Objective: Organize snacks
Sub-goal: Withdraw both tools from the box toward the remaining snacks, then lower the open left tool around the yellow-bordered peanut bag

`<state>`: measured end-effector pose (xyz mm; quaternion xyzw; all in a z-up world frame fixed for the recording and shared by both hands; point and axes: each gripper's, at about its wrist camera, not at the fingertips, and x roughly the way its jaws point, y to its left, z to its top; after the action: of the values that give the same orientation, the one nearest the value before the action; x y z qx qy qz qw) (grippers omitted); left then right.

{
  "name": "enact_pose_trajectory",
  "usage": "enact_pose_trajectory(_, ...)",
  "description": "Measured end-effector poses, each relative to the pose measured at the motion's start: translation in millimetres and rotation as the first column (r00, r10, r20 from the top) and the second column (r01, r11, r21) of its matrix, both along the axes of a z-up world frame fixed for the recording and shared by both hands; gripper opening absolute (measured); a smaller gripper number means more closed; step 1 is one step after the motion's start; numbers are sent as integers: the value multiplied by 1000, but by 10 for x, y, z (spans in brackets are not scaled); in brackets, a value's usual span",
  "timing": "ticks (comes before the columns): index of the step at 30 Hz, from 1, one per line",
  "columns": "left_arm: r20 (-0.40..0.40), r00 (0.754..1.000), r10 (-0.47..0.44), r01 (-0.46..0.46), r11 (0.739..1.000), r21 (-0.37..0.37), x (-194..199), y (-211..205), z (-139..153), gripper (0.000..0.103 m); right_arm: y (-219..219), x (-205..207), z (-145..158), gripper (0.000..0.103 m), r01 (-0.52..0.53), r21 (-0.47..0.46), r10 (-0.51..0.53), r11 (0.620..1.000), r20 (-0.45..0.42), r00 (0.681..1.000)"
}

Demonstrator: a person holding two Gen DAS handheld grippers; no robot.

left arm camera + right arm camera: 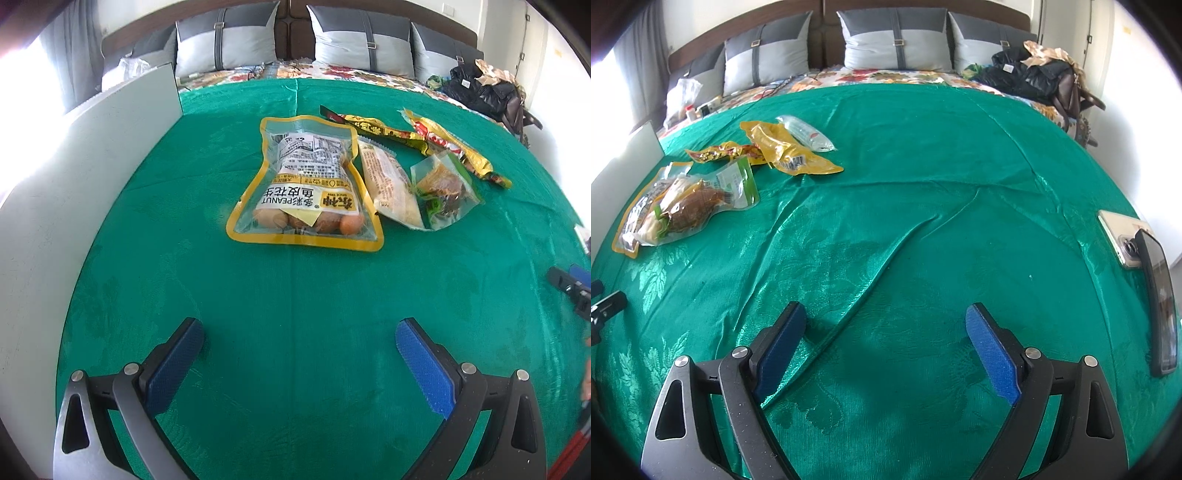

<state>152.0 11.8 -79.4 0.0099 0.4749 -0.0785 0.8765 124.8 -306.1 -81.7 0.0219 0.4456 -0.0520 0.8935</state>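
Observation:
Several snack packets lie on a green cloth [295, 295]. In the left wrist view a yellow-edged peanut bag [306, 184] lies ahead, with a pale bar packet [388, 181], a clear green-edged packet [445, 190] and long yellow packets [458, 147] to its right. My left gripper [299, 332] is open and empty, well short of the peanut bag. In the right wrist view the same pile [690, 203] lies far left, with yellow packets [786, 151] and a clear packet [807, 134] behind. My right gripper [886, 317] is open and empty over bare cloth.
A white box wall [92, 166] stands at the left of the cloth. Two phones [1145, 266] lie at the right edge. Grey pillows [897, 40] and a dark bag [1034, 77] sit on the bed behind. The cloth [886, 229] has loose folds.

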Motion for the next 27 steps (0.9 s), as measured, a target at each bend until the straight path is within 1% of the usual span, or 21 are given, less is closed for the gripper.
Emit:
enact_pose_trajectory(2, 42, 999, 5, -2, 998, -70, 71, 53, 201, 102, 0, 0, 0, 91, 0, 0, 0, 1000, 0, 1000)
enact_pose_trajectory(3, 58, 998, 4, 1, 996, -86, 150, 56, 307, 102, -1, 2, 0, 91, -1, 0, 1, 1000, 0, 1000)
enact_pose_trajectory(5, 67, 998, -8, 14, 996, -84, 371, 14, 475, 102, -5, 11, -9, 92, 0, 3, 0, 1000, -1, 1000)
enact_pose_trajectory(7, 48, 998, -28, 31, 997, -65, 649, -54, 574, 102, -4, 11, -13, 92, 0, 3, 0, 1000, -2, 1000)
enact_pose_trajectory(10, 2, 1000, -31, 31, 999, -11, 1017, -142, 553, 102, -5, 13, -11, 93, 0, 3, 0, 1000, -2, 1000)
enact_pose_trajectory(12, -33, 999, -16, 17, 1000, 24, 1169, -166, 462, 99, -5, 11, -13, 93, 0, 3, 0, 1000, -2, 1000)
enact_pose_trajectory(14, -95, 995, -7, 9, 1000, 20, 1286, -164, 335, 92, -6, 13, -12, 93, 0, 3, 0, 1000, -2, 1000)
enact_pose_trajectory(15, -116, 993, -13, 13, 1000, -3, 1309, -152, 293, 91, -6, 14, -12, 93, 0, 3, 0, 1000, -2, 1000)
enact_pose_trajectory(17, -102, 994, -31, 28, 999, -39, 1272, -149, 277, 91, -6, 12, -12, 93, 1, 3, -1, 1000, -2, 1000)
enact_pose_trajectory(18, -88, 995, -43, 39, 998, -46, 1257, -148, 286, 91, -6, 14, -11, 93, 1, 3, -1, 1000, -2, 1000)
enact_pose_trajectory(19, -82, 995, -50, 47, 998, -37, 1255, -154, 280, 91, -5, 16, -11, 93, 1, 3, -1, 1000, -2, 1000)
enact_pose_trajectory(22, -106, 992, -69, 70, 997, 9, 1262, -203, 184, 90, -6, 16, -11, 93, 1, 3, -1, 1000, -3, 1000)
enact_pose_trajectory(24, -115, 990, -81, 88, 995, 52, 1246, -245, 113, 85, -7, 15, -11, 93, 1, 3, -1, 1000, -2, 1000)
enact_pose_trajectory(25, -121, 988, -93, 100, 994, 53, 1245, -253, 86, 80, -8, 14, -11, 93, 1, 3, -1, 1000, -2, 1000)
enact_pose_trajectory(26, -87, 992, -92, 98, 993, 64, 1213, -252, 110, 64, -8, 14, -11, 93, 1, 3, -1, 1000, -3, 1000)
enact_pose_trajectory(27, -71, 994, -84, 89, 993, 71, 1206, -245, 125, 60, -8, 14, -11, 93, 1, 3, -1, 1000, -3, 1000)
